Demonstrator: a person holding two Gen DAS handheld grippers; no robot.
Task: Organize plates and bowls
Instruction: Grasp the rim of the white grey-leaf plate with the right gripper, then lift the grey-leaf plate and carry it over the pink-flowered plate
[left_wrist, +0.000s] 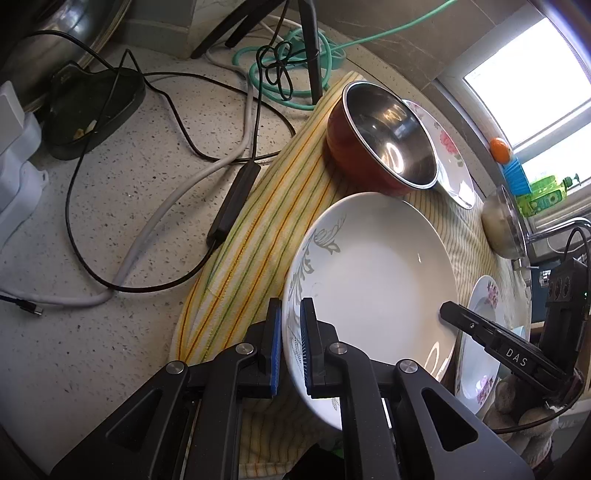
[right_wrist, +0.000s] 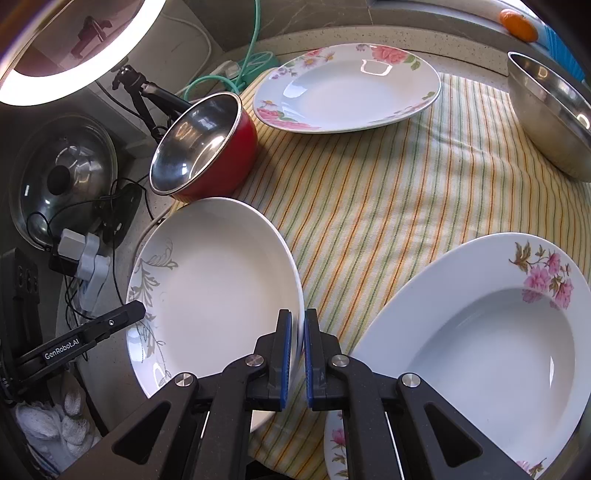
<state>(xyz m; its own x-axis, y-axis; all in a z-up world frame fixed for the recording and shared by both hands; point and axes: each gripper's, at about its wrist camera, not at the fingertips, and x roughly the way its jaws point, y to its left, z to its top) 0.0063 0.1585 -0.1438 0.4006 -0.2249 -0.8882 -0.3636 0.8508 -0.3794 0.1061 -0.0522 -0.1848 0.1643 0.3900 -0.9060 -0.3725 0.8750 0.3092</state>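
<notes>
Pinching opposite rims, left gripper (left_wrist: 291, 347) and right gripper (right_wrist: 298, 354) hold the stiff, slippery, breakable white plate (left_wrist: 373, 273).

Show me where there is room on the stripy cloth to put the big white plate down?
The widest bare patch of striped cloth lies between the red bowl, the rose plate, the steel bowl and the pink-flower plate. Off the cloth, the counter is crowded with cables.

Speckled table (left_wrist: 122, 206) under my rig. Directly on it: striped cloth (right_wrist: 388, 206), tangled black cables (left_wrist: 173, 110), a grey cable (left_wrist: 147, 236), coiled green hose (left_wrist: 295, 62), black tray (left_wrist: 92, 107), tripod feet (left_wrist: 221, 37).
</notes>
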